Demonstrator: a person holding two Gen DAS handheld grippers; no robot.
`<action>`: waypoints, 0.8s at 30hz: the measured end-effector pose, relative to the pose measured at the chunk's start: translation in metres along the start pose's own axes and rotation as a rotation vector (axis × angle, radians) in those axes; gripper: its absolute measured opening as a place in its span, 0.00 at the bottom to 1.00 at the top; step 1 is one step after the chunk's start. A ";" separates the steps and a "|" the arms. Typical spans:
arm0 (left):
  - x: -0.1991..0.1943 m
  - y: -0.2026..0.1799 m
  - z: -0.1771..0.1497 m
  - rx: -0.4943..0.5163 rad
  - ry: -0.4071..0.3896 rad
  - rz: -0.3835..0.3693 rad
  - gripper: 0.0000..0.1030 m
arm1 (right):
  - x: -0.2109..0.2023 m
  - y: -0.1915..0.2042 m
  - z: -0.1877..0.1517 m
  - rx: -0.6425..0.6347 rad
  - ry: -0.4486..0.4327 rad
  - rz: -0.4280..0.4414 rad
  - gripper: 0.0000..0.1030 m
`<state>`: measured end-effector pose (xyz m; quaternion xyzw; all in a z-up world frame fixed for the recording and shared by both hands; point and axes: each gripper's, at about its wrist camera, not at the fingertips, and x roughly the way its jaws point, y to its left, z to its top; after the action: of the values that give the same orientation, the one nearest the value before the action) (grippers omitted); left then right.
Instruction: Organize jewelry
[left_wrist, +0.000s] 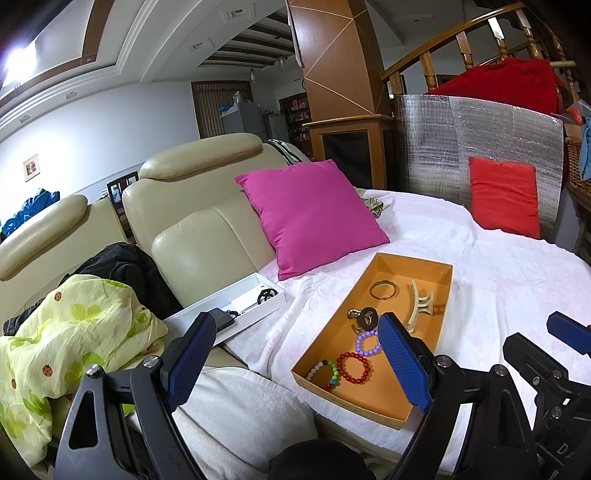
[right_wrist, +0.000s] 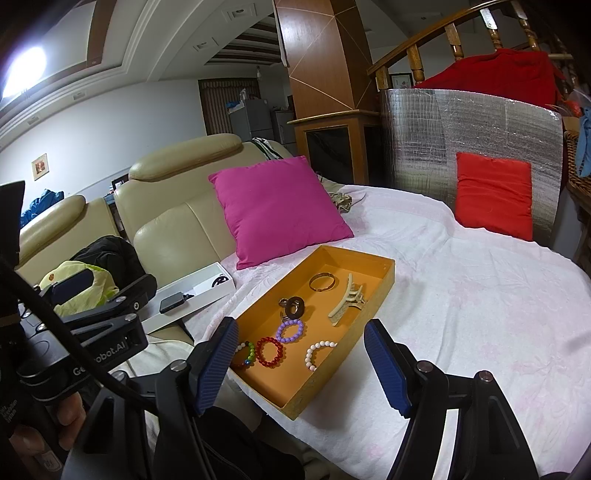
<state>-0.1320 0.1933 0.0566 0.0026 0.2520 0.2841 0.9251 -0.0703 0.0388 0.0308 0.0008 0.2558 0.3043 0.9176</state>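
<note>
An orange tray (right_wrist: 373, 295) (left_wrist: 441, 321) lies on the white cloth. In it are a red bead bracelet (right_wrist: 270, 352) (left_wrist: 353, 368), a purple one (right_wrist: 291, 331) (left_wrist: 367, 343), a multicoloured one (right_wrist: 246, 354) (left_wrist: 327, 373), a white bead bracelet (right_wrist: 317, 354), a gold bangle (right_wrist: 322, 282) (left_wrist: 384, 290), a cream hair claw (right_wrist: 345, 303) (left_wrist: 419, 306) and a dark ring piece (right_wrist: 293, 308) (left_wrist: 365, 318). My left gripper (left_wrist: 299, 363) hangs open just before the tray's near left end. My right gripper (right_wrist: 301, 363) stands open over the tray's near edge. Both hold nothing.
A white box (left_wrist: 236, 314) (right_wrist: 192, 295) with a dark phone and small items sits left of the tray on the beige sofa. A pink cushion (left_wrist: 314, 218) leans behind the tray, a red cushion (left_wrist: 504, 197) at the back right. Yellow-green fabric (left_wrist: 55, 332) lies left.
</note>
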 end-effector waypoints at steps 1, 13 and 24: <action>0.000 0.000 0.000 0.000 0.000 0.000 0.87 | 0.000 0.000 0.000 0.000 -0.001 0.000 0.72; 0.004 0.005 -0.002 -0.010 0.009 0.007 0.87 | 0.001 0.004 0.001 -0.001 0.000 -0.002 0.72; 0.008 0.011 -0.003 -0.021 0.014 0.014 0.87 | 0.007 0.010 0.005 -0.003 0.005 -0.005 0.72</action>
<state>-0.1336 0.2067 0.0514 -0.0075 0.2555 0.2931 0.9213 -0.0691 0.0519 0.0331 -0.0023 0.2578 0.3024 0.9177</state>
